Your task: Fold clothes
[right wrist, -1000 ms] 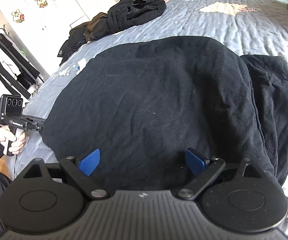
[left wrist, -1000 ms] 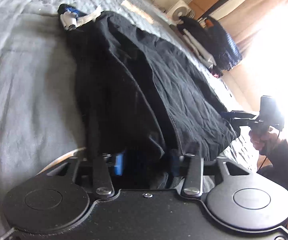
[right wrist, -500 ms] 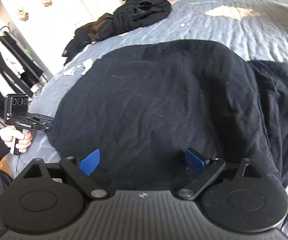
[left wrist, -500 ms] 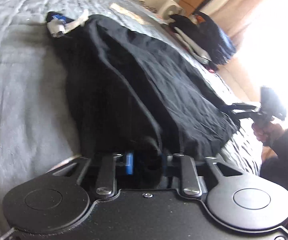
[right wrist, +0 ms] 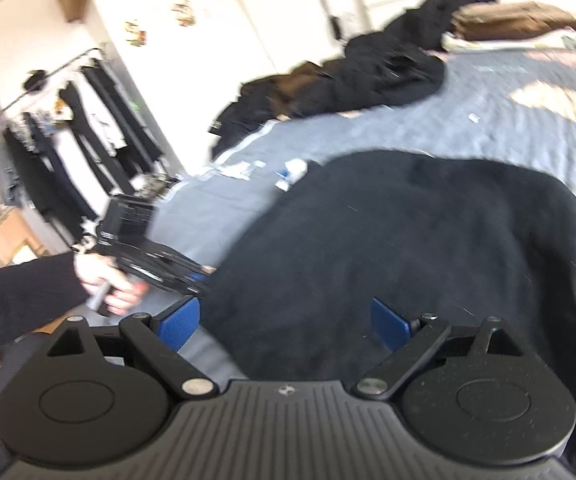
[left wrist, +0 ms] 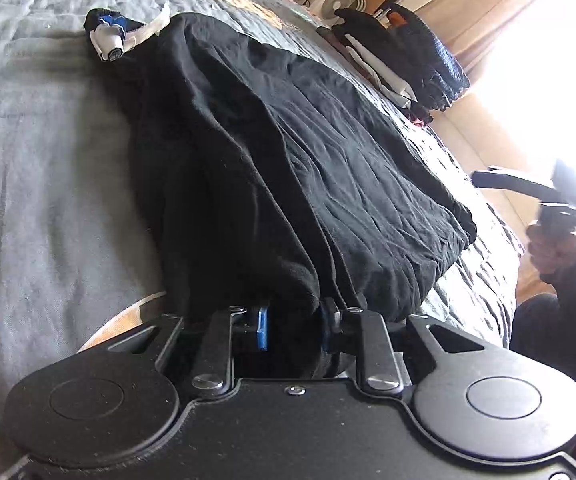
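Note:
A black garment lies spread on the grey quilted bed, partly folded, with its near hem bunched up. My left gripper has that hem between its blue pads; the jaws stand narrow and are opening slightly, still pressing the cloth. In the right wrist view the same garment fills the middle. My right gripper hovers above its edge, jaws wide open with nothing held. A hand holds the left gripper at the garment's left corner.
A small white and blue object lies by the garment's far end. Dark clothes are piled on the bed and stacked at its far side. A clothes rack stands by the wall, and a fan stands beyond the bed.
The left jaws have closed in on the hem. The right gripper has risen and swung, so its view now tilts toward the wall and is blurred.

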### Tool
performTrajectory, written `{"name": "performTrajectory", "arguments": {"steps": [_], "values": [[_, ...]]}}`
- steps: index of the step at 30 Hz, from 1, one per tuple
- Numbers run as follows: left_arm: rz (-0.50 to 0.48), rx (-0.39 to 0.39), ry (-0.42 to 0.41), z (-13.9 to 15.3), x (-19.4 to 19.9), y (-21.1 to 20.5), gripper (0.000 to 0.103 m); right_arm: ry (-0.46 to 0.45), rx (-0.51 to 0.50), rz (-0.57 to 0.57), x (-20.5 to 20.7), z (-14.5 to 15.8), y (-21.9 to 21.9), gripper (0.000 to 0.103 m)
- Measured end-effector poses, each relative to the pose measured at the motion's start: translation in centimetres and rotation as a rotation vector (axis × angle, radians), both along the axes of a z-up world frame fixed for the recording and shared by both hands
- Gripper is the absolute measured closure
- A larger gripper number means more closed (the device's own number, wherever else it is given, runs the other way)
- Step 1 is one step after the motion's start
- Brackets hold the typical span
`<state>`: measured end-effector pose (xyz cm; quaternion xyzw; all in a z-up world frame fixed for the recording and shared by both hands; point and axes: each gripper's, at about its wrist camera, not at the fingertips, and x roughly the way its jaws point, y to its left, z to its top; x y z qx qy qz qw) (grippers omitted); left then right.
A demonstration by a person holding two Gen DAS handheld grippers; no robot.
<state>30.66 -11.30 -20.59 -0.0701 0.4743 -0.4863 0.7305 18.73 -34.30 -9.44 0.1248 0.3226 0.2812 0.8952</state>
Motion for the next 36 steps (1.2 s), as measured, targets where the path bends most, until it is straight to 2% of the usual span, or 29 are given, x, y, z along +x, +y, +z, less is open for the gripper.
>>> {"name": "performTrajectory", "arguments": {"steps": [4, 6, 13, 19, 22, 28, 31, 33, 35, 36], "values": [[0.001, 0.01, 0.004, 0.2, 0.0, -0.1, 0.08, -0.047, 0.011, 0.036, -0.4, 1.4, 1.4, 0.011], [-0.01, 0.011, -0.005, 0.6, -0.1, 0.0, 0.085, -0.062, 0.009, 0.047, -0.8, 1.8, 2.0, 0.011], [-0.047, -0.021, -0.006, 3.0, -0.2, 1.5, 0.091, -0.069, 0.002, 0.066, -1.2, 2.0, 2.5, 0.011], [-0.026, -0.025, 0.086, 1.3, 0.3, 2.7, 0.091, -0.076, 0.011, 0.063, -1.4, 2.2, 2.2, 0.011], [0.01, -0.024, 0.095, 1.2, 0.0, 3.9, 0.09, -0.07, 0.012, 0.061, -1.2, 2.0, 2.0, 0.011], [0.094, 0.013, 0.019, 4.3, -1.3, 6.5, 0.09, -0.049, -0.004, 0.043, -0.7, 1.5, 1.7, 0.011], [0.193, 0.061, -0.083, 6.9, -2.5, 6.6, 0.088, -0.055, -0.003, 0.038, -0.8, 1.6, 1.7, 0.011], [0.279, 0.114, -0.151, 8.6, -3.7, 5.5, 0.076, -0.058, 0.001, 0.034, -0.9, 1.8, 1.6, 0.011], [0.347, 0.126, -0.236, 10.1, -5.4, 3.6, 0.035, -0.054, 0.003, 0.022, -0.9, 1.8, 1.5, 0.011], [0.378, 0.127, -0.279, 10.8, -6.3, 2.7, 0.028, -0.052, 0.0, 0.016, -1.0, 1.8, 1.4, 0.011]]}}
